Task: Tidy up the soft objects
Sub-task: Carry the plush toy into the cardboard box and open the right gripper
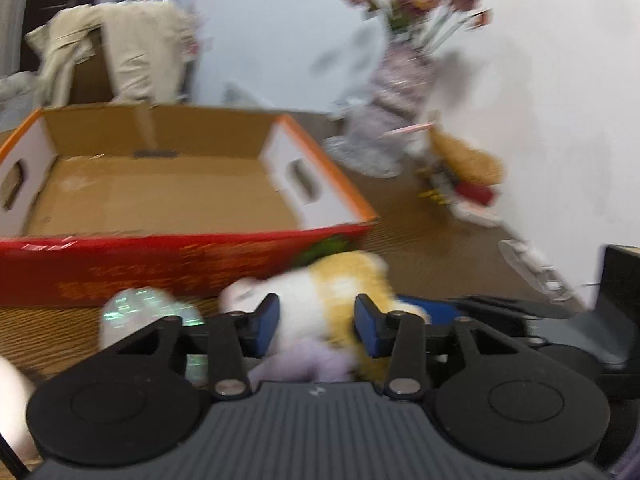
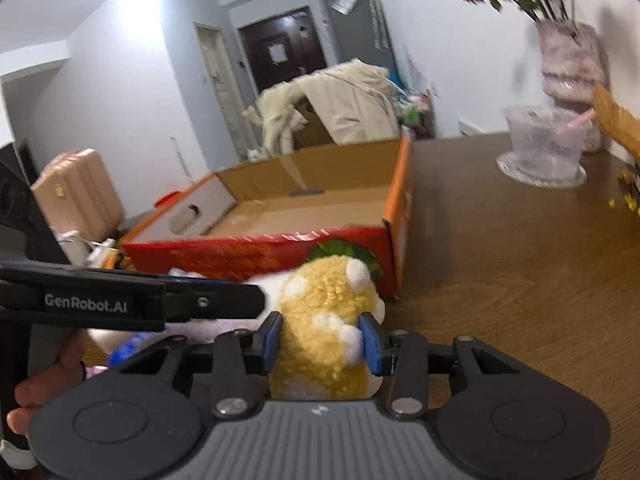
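Right gripper pads squeeze the plush toy, fleece dented, a firm hold for lifting (my guess). Left gripper pinches its white side. Toy: tan-and-white, fluffy, lying on the table, touching the red wall of the cardboard box, which looks empty. Vase beyond.

Each hand-held gripper, left and right, has a ribbed grey body, black linkage arms with silver screws, round black discs and blue finger pads. The left one's side reads "GenRobot.AI" in white.
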The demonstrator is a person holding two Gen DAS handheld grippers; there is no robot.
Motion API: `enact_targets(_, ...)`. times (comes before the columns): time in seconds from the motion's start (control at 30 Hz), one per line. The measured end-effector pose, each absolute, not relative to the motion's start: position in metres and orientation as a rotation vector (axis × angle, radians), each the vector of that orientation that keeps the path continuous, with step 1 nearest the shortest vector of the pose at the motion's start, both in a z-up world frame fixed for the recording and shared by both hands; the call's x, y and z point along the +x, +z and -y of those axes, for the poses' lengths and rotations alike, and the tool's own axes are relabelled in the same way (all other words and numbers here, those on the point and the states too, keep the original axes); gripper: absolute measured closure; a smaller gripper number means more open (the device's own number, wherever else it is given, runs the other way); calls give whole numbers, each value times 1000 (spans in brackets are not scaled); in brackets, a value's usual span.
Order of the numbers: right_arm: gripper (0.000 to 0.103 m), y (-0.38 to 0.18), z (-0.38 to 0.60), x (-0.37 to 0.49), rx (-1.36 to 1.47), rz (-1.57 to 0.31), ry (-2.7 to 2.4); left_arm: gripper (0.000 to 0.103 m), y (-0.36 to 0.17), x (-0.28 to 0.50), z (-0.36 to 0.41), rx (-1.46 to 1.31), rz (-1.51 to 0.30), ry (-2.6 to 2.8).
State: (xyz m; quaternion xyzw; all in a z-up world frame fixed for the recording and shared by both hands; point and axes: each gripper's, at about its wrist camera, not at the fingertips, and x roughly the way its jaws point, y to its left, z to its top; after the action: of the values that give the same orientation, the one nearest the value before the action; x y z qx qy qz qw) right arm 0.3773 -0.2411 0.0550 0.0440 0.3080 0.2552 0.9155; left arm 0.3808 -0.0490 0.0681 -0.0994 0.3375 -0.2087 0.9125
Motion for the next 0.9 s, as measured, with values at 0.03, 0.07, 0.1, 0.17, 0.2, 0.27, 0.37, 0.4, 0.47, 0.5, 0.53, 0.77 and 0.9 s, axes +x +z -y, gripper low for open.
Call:
enact_targets(0.03,64,62,240,372,83,-620,532,66,75,374,52,-196,-665,-445)
enact_targets(0.07,64,68,241,366,85,-598,542,66,82,369,54,-185,-636,-459)
enact_targets(0.1,64,75,239,361,74,-576,551,65,88,366,57,-174,-612,-469)
enact_targets(0.17,65,83,232,358,40,-545,540,65,97,359,55,-157,-579,-461)
enact_targets(0.2,66,85,230,358,32,-537,534,64,100,358,53,-153,-567,-454)
enact_targets(0.27,67,90,231,359,38,-521,538,62,107,356,41,-155,-545,-417)
enact_targets(0.37,67,105,234,364,68,-479,539,59,120,358,22,-143,-512,-342)
enact_targets(0.4,67,112,232,369,73,-466,538,59,126,362,16,-132,-502,-319)
enact_targets(0.47,67,123,224,388,73,-437,527,56,138,381,3,-113,-491,-267)
enact_targets(0.5,67,126,219,402,71,-430,515,55,141,393,-3,-108,-490,-251)
enact_targets(0.53,67,129,214,421,85,-437,500,54,144,406,-10,-106,-488,-224)
enact_targets(0.77,66,103,170,557,96,-576,350,43,120,507,-66,-90,-533,-61)
enact_targets(0.9,53,81,156,601,2,-629,243,27,95,533,-93,-72,-585,53)
